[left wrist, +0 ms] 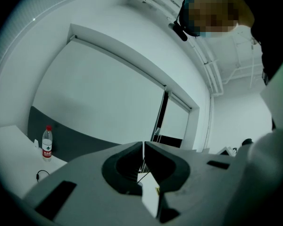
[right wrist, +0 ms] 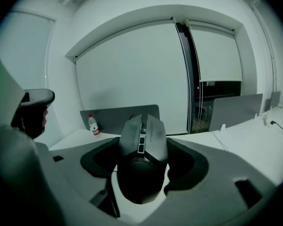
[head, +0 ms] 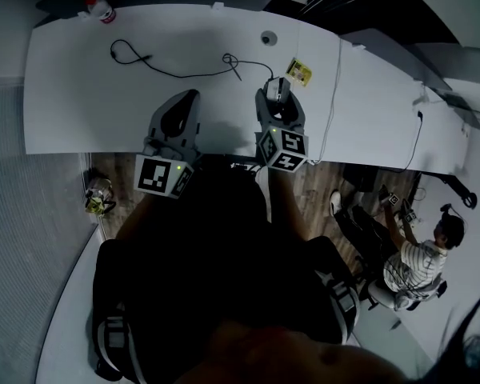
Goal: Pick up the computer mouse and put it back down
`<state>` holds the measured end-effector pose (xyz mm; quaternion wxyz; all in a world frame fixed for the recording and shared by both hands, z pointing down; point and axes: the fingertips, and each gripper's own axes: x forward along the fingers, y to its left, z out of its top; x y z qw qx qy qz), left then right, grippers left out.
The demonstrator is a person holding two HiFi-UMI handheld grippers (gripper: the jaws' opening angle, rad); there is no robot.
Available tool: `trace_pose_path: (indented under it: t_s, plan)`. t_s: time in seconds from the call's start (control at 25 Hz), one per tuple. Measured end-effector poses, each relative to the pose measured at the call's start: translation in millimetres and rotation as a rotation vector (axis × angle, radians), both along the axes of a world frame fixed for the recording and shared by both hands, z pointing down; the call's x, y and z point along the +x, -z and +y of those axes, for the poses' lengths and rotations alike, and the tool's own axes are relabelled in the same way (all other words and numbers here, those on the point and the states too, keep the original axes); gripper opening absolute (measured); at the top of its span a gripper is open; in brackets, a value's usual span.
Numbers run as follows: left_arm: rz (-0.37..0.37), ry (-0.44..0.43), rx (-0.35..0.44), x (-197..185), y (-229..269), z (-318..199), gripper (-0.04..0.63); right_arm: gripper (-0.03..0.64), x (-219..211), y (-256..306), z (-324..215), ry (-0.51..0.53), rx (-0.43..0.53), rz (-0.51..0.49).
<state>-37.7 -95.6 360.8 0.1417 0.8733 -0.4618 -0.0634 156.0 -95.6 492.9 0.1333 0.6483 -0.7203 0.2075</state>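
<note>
The right gripper [head: 278, 94] pinches a grey computer mouse [right wrist: 142, 140] by its sides, the mouse's nose pointing out past the jaw tips, above the near edge of the white desk [head: 80, 110]. Whether the mouse clears the desk top cannot be told. On the desk's far side lie a black cable [head: 168, 69], a yellow packet [head: 298, 72] and, at the far left corner, a water bottle [head: 101, 9]. The left gripper [left wrist: 144, 145], jaws pressed together on nothing, is held level over the desk's near edge.
</note>
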Motion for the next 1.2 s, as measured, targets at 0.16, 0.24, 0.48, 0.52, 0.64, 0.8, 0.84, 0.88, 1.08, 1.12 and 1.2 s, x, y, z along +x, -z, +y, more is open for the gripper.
trace_pose_path:
  t_s: [0.16, 0.24, 0.48, 0.52, 0.64, 0.8, 0.84, 0.88, 1.08, 1.12, 1.2]
  plan:
    - [0.003, 0.001, 0.009, -0.5, 2.1, -1.5, 0.011, 0.291, 2.6, -21.8, -4.6, -0.002, -0.045, 0.01]
    - [0.004, 0.005, 0.011, -1.1, 2.4, -0.7, 0.011, 0.291, 3.7, -34.1, -6.7, -0.001, -0.069, 0.014]
    - [0.006, 0.004, 0.014, -0.3, 4.7, 1.0, 0.011, 0.291, 11.4, -70.8, -13.0, -0.005, -0.146, 0.021]
    - [0.006, 0.005, 0.017, -0.7, 5.4, 0.5, 0.011, 0.291, 11.9, -76.3, -14.6, -0.005, -0.157, 0.022]
    - [0.008, 0.01, 0.016, -2.0, 5.1, 0.2, 0.011, 0.291, 13.7, -94.2, -15.8, -0.005, -0.196, 0.029]
    - [0.007, 0.01, 0.015, -3.7, 4.2, -0.7, 0.011, 0.291, 14.8, -112.3, -18.8, -0.004, -0.232, 0.033]
    - [0.006, 0.011, 0.015, -4.3, 4.0, -0.6, 0.011, 0.291, 14.8, -115.9, -19.4, -0.003, -0.239, 0.034]
    - [0.006, 0.013, 0.014, -4.8, 3.3, -0.2, 0.011, 0.291, 14.9, -119.6, -19.3, -0.003, -0.247, 0.036]
    - [0.006, 0.017, 0.003, -7.9, -0.1, -4.8, 0.011, 0.291, 17.3, -143.0, -21.7, -0.008, -0.29, 0.053]
    - [0.006, 0.016, 0.004, -8.0, -0.3, -6.0, 0.011, 0.291, 17.5, -147.6, -22.1, -0.01, -0.303, 0.057]
    - [0.006, 0.011, 0.001, -6.7, -1.2, -7.0, 0.011, 0.291, 18.3, -156.8, -21.5, -0.006, -0.328, 0.065]
